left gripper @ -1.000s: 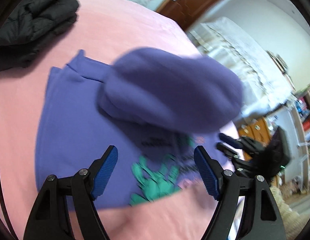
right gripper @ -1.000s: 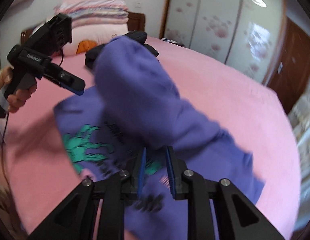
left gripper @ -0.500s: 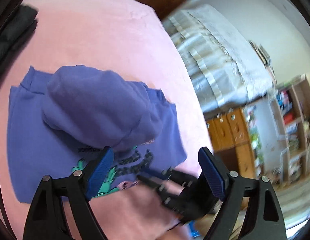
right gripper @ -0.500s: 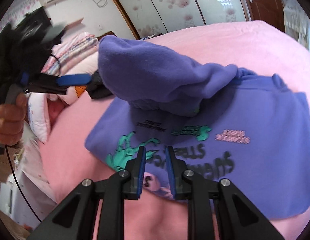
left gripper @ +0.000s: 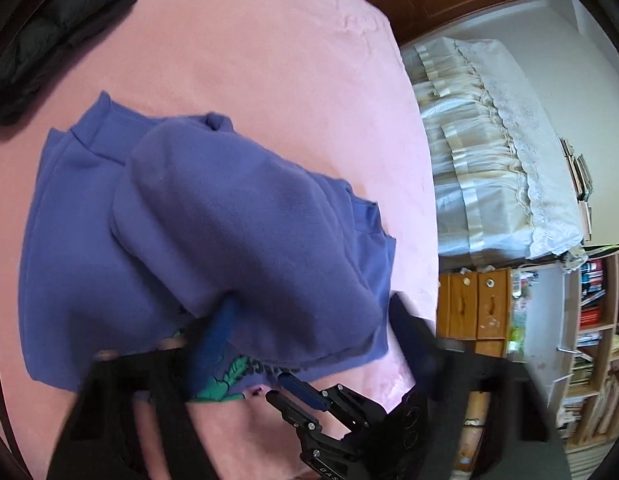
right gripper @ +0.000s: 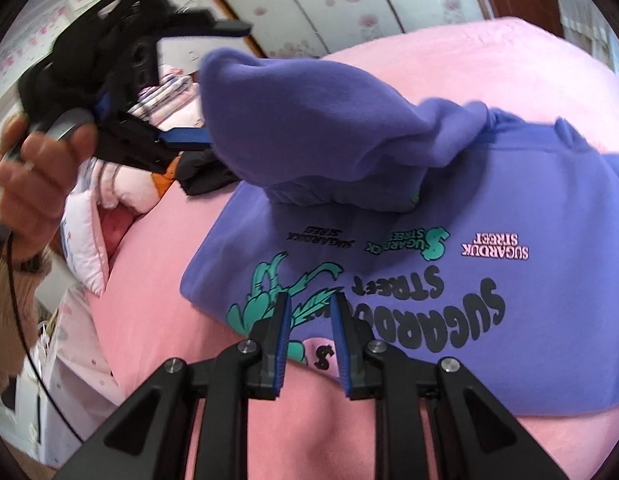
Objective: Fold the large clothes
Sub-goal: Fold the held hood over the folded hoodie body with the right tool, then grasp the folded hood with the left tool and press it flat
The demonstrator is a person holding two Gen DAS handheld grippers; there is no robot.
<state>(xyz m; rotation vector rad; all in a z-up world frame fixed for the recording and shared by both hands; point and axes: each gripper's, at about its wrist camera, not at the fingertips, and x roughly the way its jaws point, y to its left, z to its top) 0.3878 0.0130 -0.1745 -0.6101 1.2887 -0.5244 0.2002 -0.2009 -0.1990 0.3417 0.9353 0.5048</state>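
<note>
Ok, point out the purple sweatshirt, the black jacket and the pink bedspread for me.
purple sweatshirt point(right gripper: 549, 292), right wrist view, on the flat printed front.
black jacket point(left gripper: 49, 28), left wrist view, on its quilted bulk at the upper left.
pink bedspread point(left gripper: 269, 60), left wrist view, on bare cover beyond the sweatshirt.

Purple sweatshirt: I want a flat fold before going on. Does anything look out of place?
Yes. One sleeve of the purple sweatshirt stands up in a puffy hump over the chest print instead of lying flat. The body lies fairly flat on the pink bedspread.
</note>
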